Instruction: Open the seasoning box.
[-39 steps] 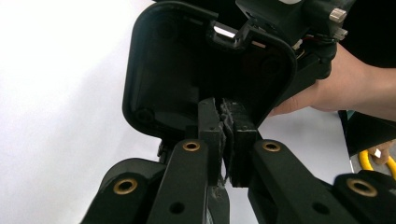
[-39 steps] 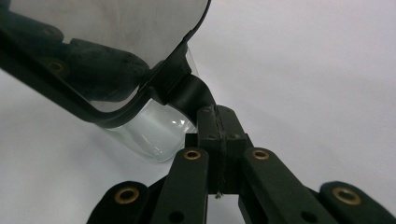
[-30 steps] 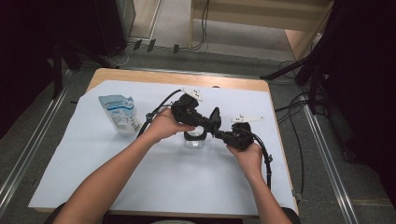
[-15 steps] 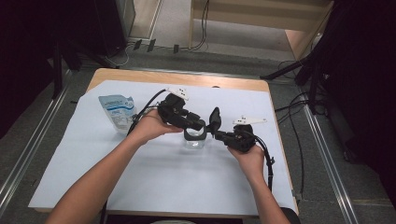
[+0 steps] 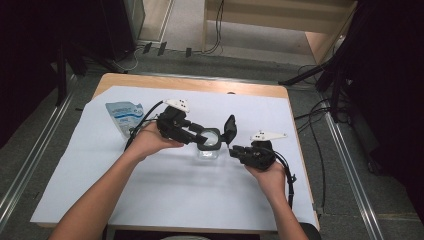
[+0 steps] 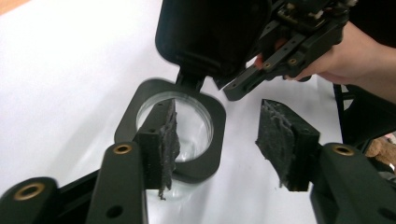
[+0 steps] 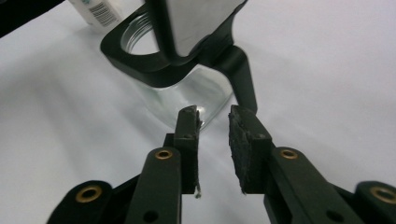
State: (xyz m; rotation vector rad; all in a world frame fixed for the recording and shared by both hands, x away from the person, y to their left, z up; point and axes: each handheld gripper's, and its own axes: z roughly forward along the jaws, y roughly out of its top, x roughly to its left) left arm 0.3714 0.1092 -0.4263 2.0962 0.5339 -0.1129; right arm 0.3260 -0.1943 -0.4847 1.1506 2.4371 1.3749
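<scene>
1. Two hand-held grippers met over a clear glass jar (image 5: 208, 150) with a black square collar, which stood near the middle of the white sheet (image 5: 165, 200) on the desk (image 5: 200, 85).
2. The jar's hinged black lid (image 5: 230, 128) stood raised on the side towards the right hand-held gripper (image 5: 231, 151), so the mouth was open; opening looked done, as far as I could judge.
3. The left hand-held gripper (image 6: 217, 137) was open: its jaws had just been widening, one pad (image 6: 167, 133) over the jar's rim, the other clear beside it, gripping nothing.
4. In its own view the right hand-held gripper (image 7: 214, 122) had a narrow gap between the pads and nothing in it; its jaws had just been parting, low beside the glass wall.
5. What probably remained was filling: a blue-and-white pouch (image 5: 125, 114) lay untouched, well left of the jar.
6. Room was generous: bare sheet lay in front of and behind the jar, and the desk's edges were well apart from it.
7. The upright lid was the one obstacle, standing close to the right hand-held gripper.
</scene>
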